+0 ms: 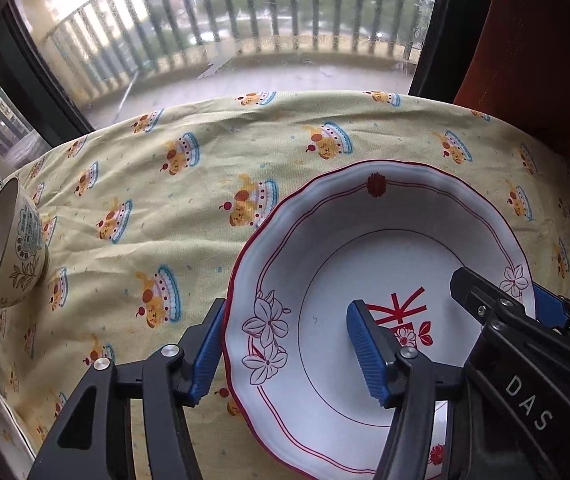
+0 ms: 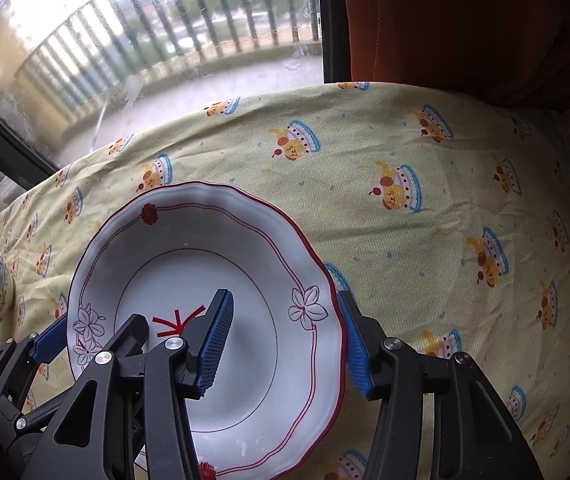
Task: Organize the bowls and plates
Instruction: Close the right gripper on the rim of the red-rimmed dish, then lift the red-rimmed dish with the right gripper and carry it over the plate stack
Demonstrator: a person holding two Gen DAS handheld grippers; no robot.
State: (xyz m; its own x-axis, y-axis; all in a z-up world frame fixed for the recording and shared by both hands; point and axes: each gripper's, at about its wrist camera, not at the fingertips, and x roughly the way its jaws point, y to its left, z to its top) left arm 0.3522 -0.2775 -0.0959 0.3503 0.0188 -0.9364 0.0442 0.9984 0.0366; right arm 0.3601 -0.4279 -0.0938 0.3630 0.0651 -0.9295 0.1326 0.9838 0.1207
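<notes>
My left gripper [image 1: 289,354] and right gripper [image 2: 285,346] straddled the plate [image 1: 365,220] rim at nine and three o'clock, jaws open; uneven closing risked tipping it.

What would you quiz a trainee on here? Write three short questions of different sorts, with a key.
1. True or false: the left gripper and right gripper each straddle the plate's rim, on opposite sides.
2. The bowls sit: A) inside the plate; B) apart from it, at the tablecloth's left edge.
3. Fill in: the plate's scalloped rim is edged in ___.

Key: 1 true; 2 B; 3 red.
</notes>
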